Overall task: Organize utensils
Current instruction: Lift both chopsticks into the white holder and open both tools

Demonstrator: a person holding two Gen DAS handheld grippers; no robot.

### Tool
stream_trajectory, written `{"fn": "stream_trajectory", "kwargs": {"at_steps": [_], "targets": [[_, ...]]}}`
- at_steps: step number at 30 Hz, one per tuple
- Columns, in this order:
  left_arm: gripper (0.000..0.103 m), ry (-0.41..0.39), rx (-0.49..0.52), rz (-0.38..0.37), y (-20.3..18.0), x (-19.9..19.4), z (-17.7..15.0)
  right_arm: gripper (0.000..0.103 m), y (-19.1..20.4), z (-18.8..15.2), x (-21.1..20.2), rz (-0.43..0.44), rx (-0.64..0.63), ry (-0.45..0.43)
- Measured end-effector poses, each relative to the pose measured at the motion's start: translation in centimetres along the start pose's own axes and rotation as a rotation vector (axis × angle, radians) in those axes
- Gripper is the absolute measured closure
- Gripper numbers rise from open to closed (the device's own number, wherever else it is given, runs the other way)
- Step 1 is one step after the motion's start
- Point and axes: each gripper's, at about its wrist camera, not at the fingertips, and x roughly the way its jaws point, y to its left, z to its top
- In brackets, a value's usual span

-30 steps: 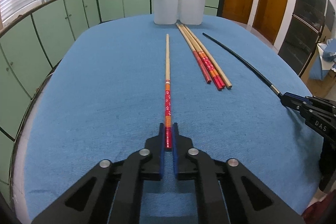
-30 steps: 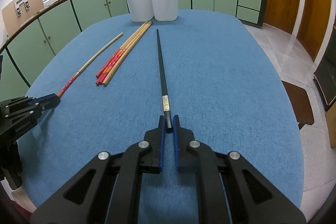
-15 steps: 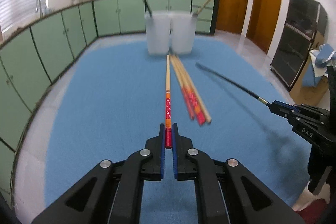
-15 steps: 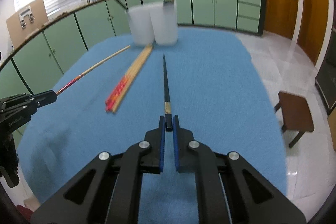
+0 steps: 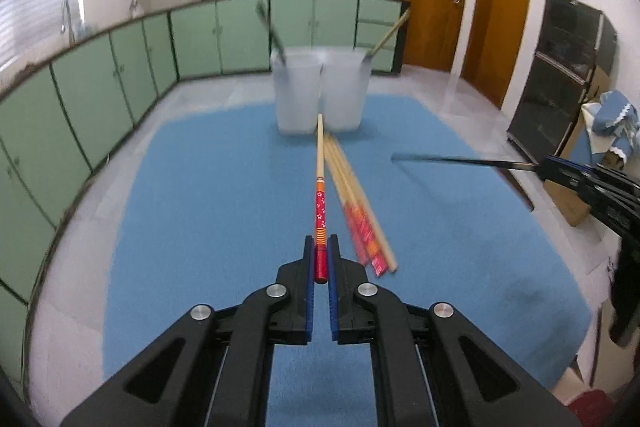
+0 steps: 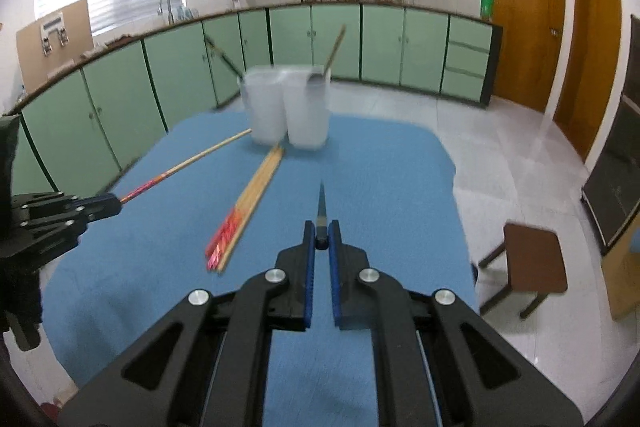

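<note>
above blue table (image 5: pixel 208 227): left tongs (image 5: pixel 321 263) clamped on red-ended chopstick (image 5: pixel 320 187), right tongs (image 6: pixel 321 241) on black chopstick (image 6: pixel 321 209).

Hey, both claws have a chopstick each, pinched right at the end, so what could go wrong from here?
1. The left claw pinches the red-ended chopstick only at its tip; the long free end could swing or slip.
2. The right claw holds the black chopstick the same way.
3. The two white cups stand touching, each already holding a utensil; a swinging stick might nudge them or enter the wrong one.
</note>
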Motion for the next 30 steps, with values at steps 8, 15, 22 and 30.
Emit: {"fn": "stream_trajectory", "kwargs": {"at_steps": [8,15,22,30], "targets": [[0.097,0.076,-0.023,0.001,0.7,4.6,-3.7,0.097,1.4,-5.8,4.7,-0.030,0.003,0.159],[0.086,0.113,-0.031,0.001,0.9,5.0,-6.0,0.097,1.4,-6.3,6.1,-0.010,0.026,0.181],[0.085,0.105,-0.035,0.007,0.7,4.7,-6.4,0.097,1.2,-6.5,6.3,-0.003,0.040,0.185],[0.097,0.106,-0.018,0.022,0.3,4.8,-6.4,0.097,0.8,-6.5,6.2,0.002,0.059,0.181]]}}
